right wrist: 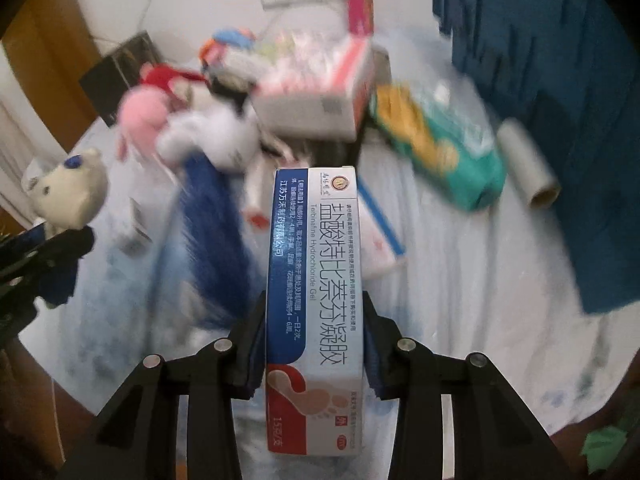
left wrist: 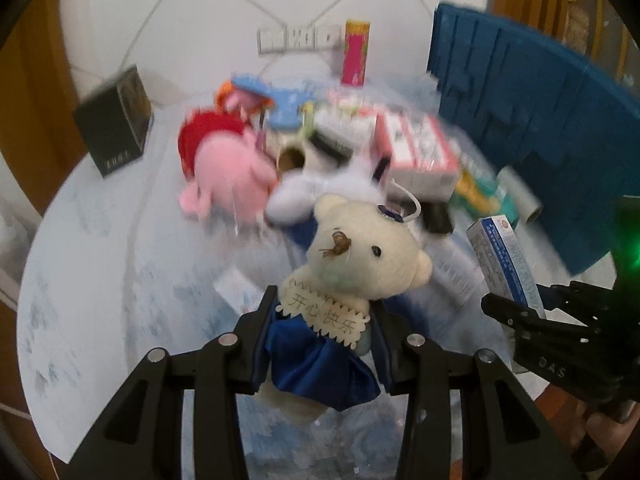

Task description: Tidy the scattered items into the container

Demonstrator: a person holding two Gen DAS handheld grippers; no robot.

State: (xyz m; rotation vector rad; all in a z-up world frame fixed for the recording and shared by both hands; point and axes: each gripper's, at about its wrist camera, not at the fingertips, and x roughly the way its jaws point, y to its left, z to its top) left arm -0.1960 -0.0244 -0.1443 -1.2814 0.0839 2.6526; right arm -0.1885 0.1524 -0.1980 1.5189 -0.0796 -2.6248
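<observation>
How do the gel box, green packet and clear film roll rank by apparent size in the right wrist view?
1. Gel box, largest, though it sits closest in the right gripper, so nearness inflates it.
2. Green packet.
3. Clear film roll, smallest.

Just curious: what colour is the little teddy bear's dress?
Shiny royal blue satin dress on the cream plush bear; clearest in the left wrist view.

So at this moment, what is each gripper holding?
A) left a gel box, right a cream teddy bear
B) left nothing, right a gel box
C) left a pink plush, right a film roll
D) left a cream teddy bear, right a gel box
D: the left gripper is shut on the teddy bear at its blue dress, and the right gripper clamps the gel box by its sides.
</observation>
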